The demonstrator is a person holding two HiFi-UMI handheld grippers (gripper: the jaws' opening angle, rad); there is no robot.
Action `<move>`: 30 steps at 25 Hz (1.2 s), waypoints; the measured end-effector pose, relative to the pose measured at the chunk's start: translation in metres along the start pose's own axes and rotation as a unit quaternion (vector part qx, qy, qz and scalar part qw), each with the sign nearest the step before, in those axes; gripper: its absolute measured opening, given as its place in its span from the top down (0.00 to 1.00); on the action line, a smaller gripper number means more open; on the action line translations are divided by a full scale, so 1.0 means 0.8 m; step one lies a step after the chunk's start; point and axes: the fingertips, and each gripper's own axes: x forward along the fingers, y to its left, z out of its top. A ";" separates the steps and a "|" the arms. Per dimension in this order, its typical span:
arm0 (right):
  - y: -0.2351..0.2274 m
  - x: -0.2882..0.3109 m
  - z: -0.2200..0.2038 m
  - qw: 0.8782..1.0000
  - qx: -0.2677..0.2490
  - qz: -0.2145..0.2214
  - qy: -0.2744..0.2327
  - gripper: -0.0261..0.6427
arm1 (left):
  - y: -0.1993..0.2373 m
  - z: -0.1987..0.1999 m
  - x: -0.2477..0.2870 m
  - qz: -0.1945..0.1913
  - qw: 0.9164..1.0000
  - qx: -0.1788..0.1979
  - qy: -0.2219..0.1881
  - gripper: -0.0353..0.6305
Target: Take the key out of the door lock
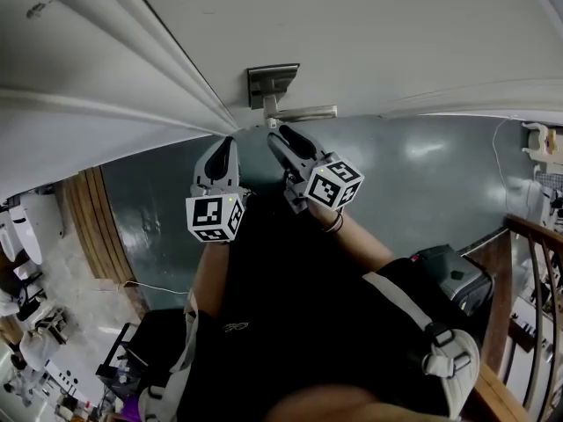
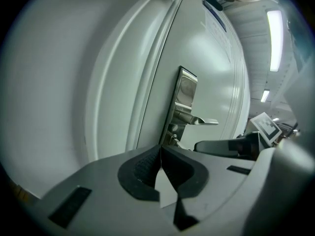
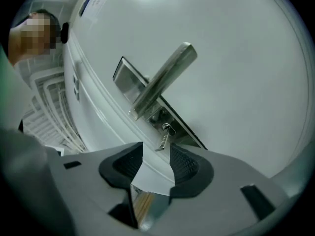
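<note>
The grey left hand-held gripper with black ribbed pads has its jaws pressed together on nothing. It sits near the brushed-metal lever handle of the white door, to its left. The small silver key sits in the lock just under that handle. The right hand-held gripper gapes wide and empty, its tips just short of the key.
</note>
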 end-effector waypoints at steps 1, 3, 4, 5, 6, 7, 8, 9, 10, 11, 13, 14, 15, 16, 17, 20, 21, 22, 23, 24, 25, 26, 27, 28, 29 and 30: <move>-0.004 0.002 0.003 1.000 0.024 0.000 -0.012 0.69 | 0.002 -0.003 0.003 -0.001 1.000 -0.001 0.002 0.91; -0.012 0.007 0.008 0.996 0.080 -0.001 -0.038 0.68 | 0.003 -0.005 0.008 -0.004 1.000 0.000 0.005 0.91; -0.017 0.009 0.011 0.993 0.107 -0.003 -0.050 0.68 | 0.004 -0.005 0.010 -0.005 1.000 0.001 0.005 0.91; -0.021 0.011 0.012 0.990 0.130 -0.004 -0.061 0.68 | 0.005 -0.004 0.011 -0.005 1.000 0.001 0.004 0.91; -0.026 0.014 0.013 0.987 0.148 -0.005 -0.069 0.68 | 0.007 -0.003 0.012 -0.004 1.000 0.001 0.003 0.91; -0.028 0.018 0.013 0.984 0.164 -0.006 -0.075 0.68 | 0.009 -0.002 0.013 -0.004 1.000 0.001 0.002 0.91; -0.029 0.022 0.013 0.981 0.179 -0.005 -0.080 0.68 | 0.011 -0.001 0.013 -0.003 1.000 0.002 0.002 0.91; -0.029 0.025 0.014 0.977 0.193 -0.004 -0.084 0.68 | 0.013 -0.001 0.013 -0.003 1.000 0.002 0.002 0.91; -0.029 0.029 0.015 0.975 0.205 -0.001 -0.090 0.68 | 0.015 0.000 0.013 -0.004 1.000 0.003 0.002 0.91; -0.028 0.031 0.016 0.972 0.213 0.001 -0.095 0.68 | 0.016 0.002 0.012 -0.004 1.000 0.004 0.002 0.91; -0.028 0.035 0.019 0.967 0.231 0.004 -0.104 0.68 | 0.018 0.004 0.012 -0.005 1.000 0.006 0.001 0.91; -0.028 0.037 0.020 0.965 0.240 0.004 -0.107 0.69 | 0.019 0.005 0.012 -0.006 1.000 0.005 0.001 0.91; -0.028 0.039 0.021 0.963 0.247 0.006 -0.110 0.70 | 0.019 0.005 0.012 -0.007 1.000 0.005 0.001 0.91; -0.029 0.040 0.022 0.961 0.254 0.007 -0.113 0.71 | 0.019 0.005 0.013 -0.008 1.000 0.005 0.002 0.91; -0.031 0.042 0.022 0.958 0.263 0.006 -0.116 0.72 | 0.019 0.005 0.014 -0.009 1.000 0.005 0.003 0.91; -0.041 0.044 0.018 0.953 0.280 -0.012 -0.116 0.74 | 0.017 0.004 0.017 -0.014 1.000 0.005 0.005 0.91; -0.042 0.045 0.017 0.951 0.287 -0.014 -0.117 0.75 | 0.015 0.004 0.017 -0.016 1.000 0.006 0.006 0.91; -0.043 0.045 0.015 0.947 0.298 -0.013 -0.119 0.77 | 0.014 0.004 0.017 -0.018 1.000 0.006 0.006 0.91; -0.044 0.046 0.014 0.943 0.310 -0.013 -0.122 0.78 | 0.013 0.004 0.017 -0.020 1.000 0.006 0.006 0.91; -0.045 0.046 0.013 0.939 0.321 -0.012 -0.125 0.79 | 0.012 0.005 0.016 -0.021 1.000 0.006 0.005 0.91; -0.046 0.046 0.013 0.935 0.329 -0.011 -0.129 0.80 | 0.012 0.005 0.016 -0.021 1.000 0.006 0.005 0.91; -0.046 0.046 0.014 0.933 0.336 -0.010 -0.132 0.80 | 0.012 0.006 0.016 -0.021 1.000 0.006 0.005 0.91; -0.046 0.047 0.015 0.930 0.340 -0.008 -0.136 0.81 | 0.012 0.006 0.015 -0.020 1.000 0.006 0.004 0.91; -0.046 0.048 0.016 0.928 0.345 -0.005 -0.139 0.82 | 0.012 0.007 0.015 -0.020 1.000 0.005 0.004 0.91; -0.045 0.049 0.017 0.926 0.350 -0.003 -0.142 0.83 | 0.012 0.007 0.014 -0.019 1.000 0.005 0.003 0.91; -0.045 0.051 0.018 0.923 0.355 -0.001 -0.145 0.84 | 0.013 0.006 0.014 -0.018 1.000 0.004 0.003 0.91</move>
